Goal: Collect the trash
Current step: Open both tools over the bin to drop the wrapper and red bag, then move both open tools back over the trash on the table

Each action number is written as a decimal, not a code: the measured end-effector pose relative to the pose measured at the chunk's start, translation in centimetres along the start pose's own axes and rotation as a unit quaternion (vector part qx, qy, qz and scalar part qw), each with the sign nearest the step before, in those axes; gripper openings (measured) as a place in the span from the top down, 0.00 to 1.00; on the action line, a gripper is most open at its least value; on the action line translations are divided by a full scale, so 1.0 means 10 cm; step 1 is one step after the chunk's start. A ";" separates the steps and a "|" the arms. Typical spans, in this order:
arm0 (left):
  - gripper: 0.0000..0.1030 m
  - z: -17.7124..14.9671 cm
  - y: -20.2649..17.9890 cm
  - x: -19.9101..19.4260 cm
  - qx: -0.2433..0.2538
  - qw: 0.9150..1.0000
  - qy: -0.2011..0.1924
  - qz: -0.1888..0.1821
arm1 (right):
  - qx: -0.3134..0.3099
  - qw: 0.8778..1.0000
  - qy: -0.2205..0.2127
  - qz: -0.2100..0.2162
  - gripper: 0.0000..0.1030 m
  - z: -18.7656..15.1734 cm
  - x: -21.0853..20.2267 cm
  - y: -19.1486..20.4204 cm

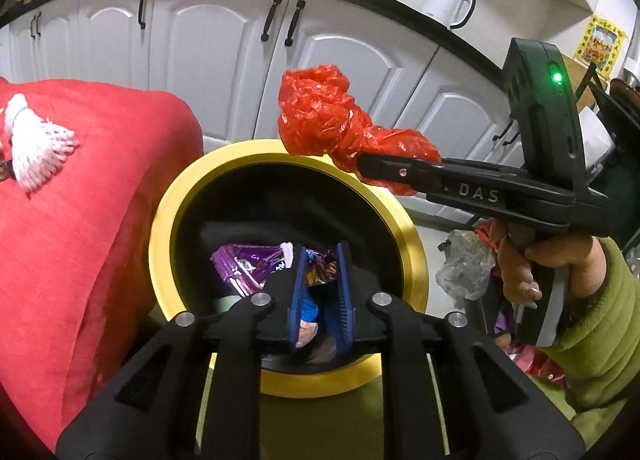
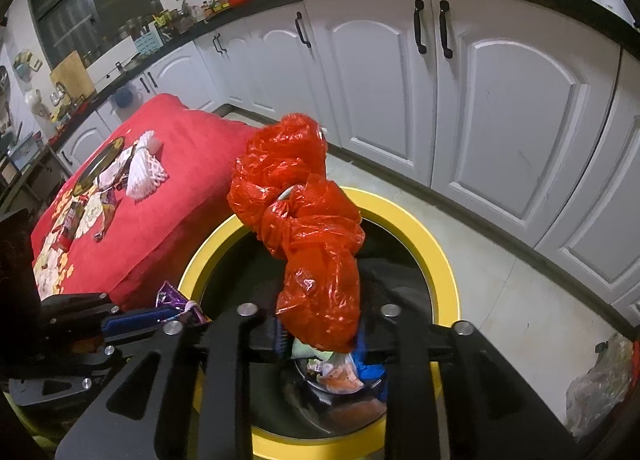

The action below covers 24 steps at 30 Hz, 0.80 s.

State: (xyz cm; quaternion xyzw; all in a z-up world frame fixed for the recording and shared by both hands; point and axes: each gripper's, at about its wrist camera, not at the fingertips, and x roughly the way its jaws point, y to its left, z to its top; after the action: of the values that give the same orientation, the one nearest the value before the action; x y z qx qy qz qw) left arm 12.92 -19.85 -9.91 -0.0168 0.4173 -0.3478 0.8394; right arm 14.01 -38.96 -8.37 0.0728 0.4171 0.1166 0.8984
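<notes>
bin: a round yellow-rimmed trash bin (image 1: 412,256) stood on the kitchen floor, hard against a table under a red cloth (image 1: 80,195); its dark inside already held wrappers.
left gripper: the left gripper (image 1: 318,292) hung over the bin's mouth, its blue pads set close on either side of a purple foil wrapper (image 1: 316,270). whether the pads were pressing on it could not be told.
right gripper: the right gripper (image 1: 362,167) reached in above the bin, clenched on the tail of a knotted red plastic bag (image 2: 304,227); the rest of the bag stuck out past the fingertips, over the rim.
how the bag would handle: probably very light, soft and crinkly, and slick. it would crush under the pads and could slide out, so the twisted tail near the knot looked the surest place to pinch.
how the wrapper would handle: thin, light and slippery by the look of it; a pinch across a crumpled fold should hold better than a flat edge.
still to collect: a white foam net (image 2: 144,169) and more wrappers lay on the red cloth.
step judged: both pieces were placed for dropping into the bin.
</notes>
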 end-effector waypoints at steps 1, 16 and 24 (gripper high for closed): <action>0.87 0.00 0.01 0.00 -0.002 1.000 0.000 0.000 | 0.001 1.000 0.001 -0.001 0.74 0.00 0.00 -0.01; 0.12 0.04 0.07 -0.26 -0.015 0.998 -0.039 0.040 | 0.004 1.000 -0.013 -0.004 0.55 0.02 -0.08 0.00; 0.11 0.09 0.12 -0.49 -0.019 0.993 -0.079 0.080 | -0.003 0.999 -0.033 0.001 0.51 0.07 -0.18 0.10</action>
State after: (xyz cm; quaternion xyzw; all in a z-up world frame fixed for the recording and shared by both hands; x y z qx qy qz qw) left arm 12.18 -16.23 -6.32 -0.0272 0.3559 -0.2691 0.8945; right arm 13.25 -38.47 -6.36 0.0744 0.3865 0.1157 0.9120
